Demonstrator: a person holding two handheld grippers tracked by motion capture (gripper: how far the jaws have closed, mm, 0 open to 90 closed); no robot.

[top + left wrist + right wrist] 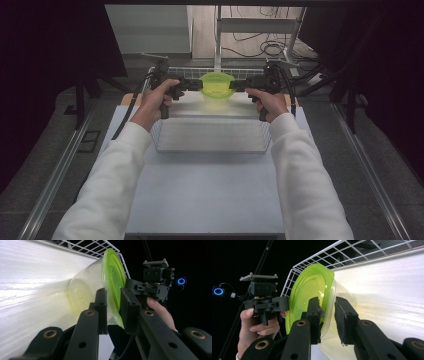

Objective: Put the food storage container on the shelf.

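Both white-sleeved forearms stretch forward over the table (205, 200), elbows low and wrists level, and meet either side of the wire basket (210, 135) at the table's far end. The left hand (154, 100) and right hand (270, 102) each wrap a pistol-style handle, so the two tools point inward at each other across the basket's back rim.

Between them, at the basket's far edge, sits the clear tub with its green lid (216, 84). The left gripper (196, 85) reaches it from one side, the right gripper (239, 86) from the other.

From above, the jaws are too small to judge. The left gripper view settles it: the lid's rim (113, 277) stands on edge between the two black fingers (101, 307), which straddle it with a sliver of slack rather than biting hard. The right gripper view shows the same on the opposite rim (312, 287), one finger (314, 315) against the lid's face, the other (343, 320) standing just off the tub wall. That view also shows the basket's white back wall beside the tub.
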